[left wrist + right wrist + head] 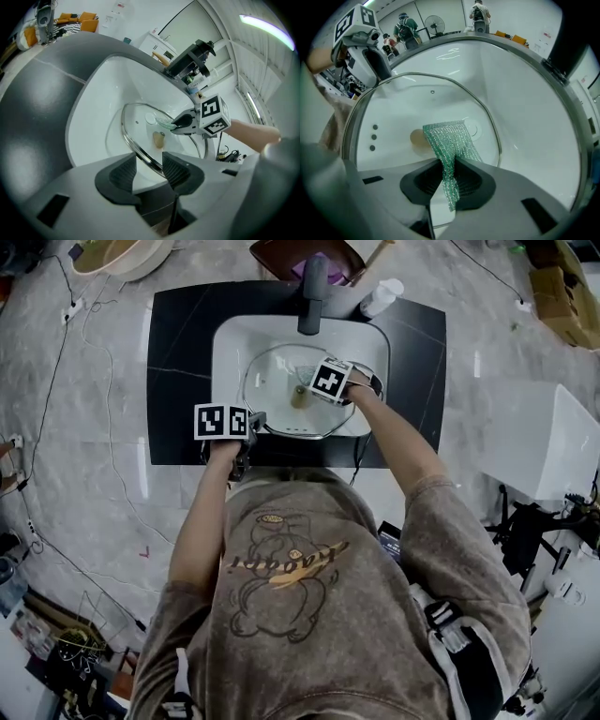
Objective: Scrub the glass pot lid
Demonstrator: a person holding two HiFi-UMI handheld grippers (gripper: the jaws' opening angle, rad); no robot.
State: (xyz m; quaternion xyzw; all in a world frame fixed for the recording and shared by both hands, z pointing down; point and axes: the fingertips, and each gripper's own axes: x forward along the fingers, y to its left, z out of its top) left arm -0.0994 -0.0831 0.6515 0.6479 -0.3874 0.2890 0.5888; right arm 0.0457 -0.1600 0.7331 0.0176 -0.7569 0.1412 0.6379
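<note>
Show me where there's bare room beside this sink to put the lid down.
Bare black counter lies left of the basin, and again right of it. Crowded: the back edge, with the faucet and a bottle; and the basin, filled by the glass lid, the left gripper on its rim and the right gripper with the green cloth.

Nothing is reading clearly here. Near the camera, the person's T-shirt [281,563] is showing a line of lettering across its cartoon print, upside down and illegible. Paper notices [118,6] are hanging on the far wall, too small to read.
</note>
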